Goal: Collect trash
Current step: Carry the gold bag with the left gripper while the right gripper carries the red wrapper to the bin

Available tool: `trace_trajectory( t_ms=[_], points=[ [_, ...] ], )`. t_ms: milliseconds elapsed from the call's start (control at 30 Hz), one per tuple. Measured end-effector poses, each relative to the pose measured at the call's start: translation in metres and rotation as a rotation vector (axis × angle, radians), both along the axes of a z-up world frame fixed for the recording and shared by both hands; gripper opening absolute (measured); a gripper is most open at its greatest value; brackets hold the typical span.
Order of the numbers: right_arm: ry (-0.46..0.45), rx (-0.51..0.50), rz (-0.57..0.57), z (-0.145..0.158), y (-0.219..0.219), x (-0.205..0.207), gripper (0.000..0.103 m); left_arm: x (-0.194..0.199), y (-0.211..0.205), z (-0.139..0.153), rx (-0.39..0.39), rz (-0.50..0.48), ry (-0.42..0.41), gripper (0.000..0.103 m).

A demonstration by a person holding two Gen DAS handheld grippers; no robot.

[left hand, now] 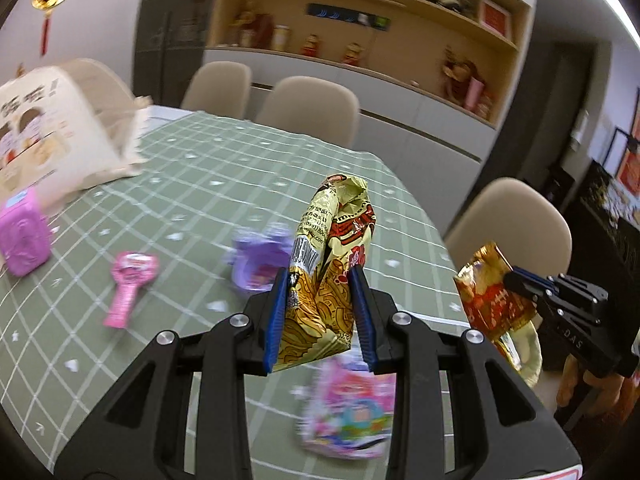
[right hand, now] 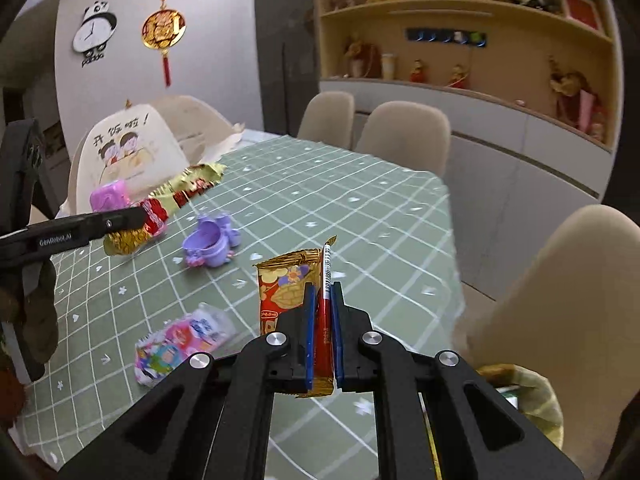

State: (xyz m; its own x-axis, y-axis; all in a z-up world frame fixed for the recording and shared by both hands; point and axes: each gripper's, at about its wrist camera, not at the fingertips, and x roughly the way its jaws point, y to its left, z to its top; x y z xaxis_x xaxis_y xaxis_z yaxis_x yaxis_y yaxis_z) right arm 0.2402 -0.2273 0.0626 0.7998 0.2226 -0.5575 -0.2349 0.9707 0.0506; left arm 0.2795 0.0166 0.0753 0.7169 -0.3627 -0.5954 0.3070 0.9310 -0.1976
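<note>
My left gripper (left hand: 320, 274) is shut on a crumpled yellow snack bag (left hand: 332, 248), held upright above the green checked tablecloth (left hand: 200, 168). Seen from the right wrist, the left gripper (right hand: 136, 216) stands at the left edge and the yellow bag (right hand: 188, 188) trails from it. My right gripper (right hand: 323, 286) is shut on a flat red and gold wrapper (right hand: 284, 284) that stands on edge between the blue pads. In the left wrist view the right gripper (left hand: 516, 280) holds that wrapper (left hand: 492, 300) past the table's right edge.
On the cloth lie a colourful packet (right hand: 180, 340), a purple toy cup (right hand: 210, 244), a pink wand-like toy (left hand: 128, 284) and a pink box (right hand: 110, 196). A printed canvas bag (right hand: 128, 144) stands at the far left. Beige chairs (right hand: 404, 136) ring the table. A yellowish bag (right hand: 536, 396) hangs low right.
</note>
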Motion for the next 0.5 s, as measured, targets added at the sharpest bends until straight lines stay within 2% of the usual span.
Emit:
trace_trajectory(
  t_ms=[167,500],
  points=[
    [0.0,0.007,-0.076,-0.009,-0.046,-0.017,0.009,-0.007,-0.054,-0.008,0.003,-0.091,0.041,0.029],
    [0.0,0.0,-0.257,-0.025,-0.139,-0.06,0.009,-0.018,-0.181,-0.042,0.041,-0.302,0.124,0.029]
  ],
)
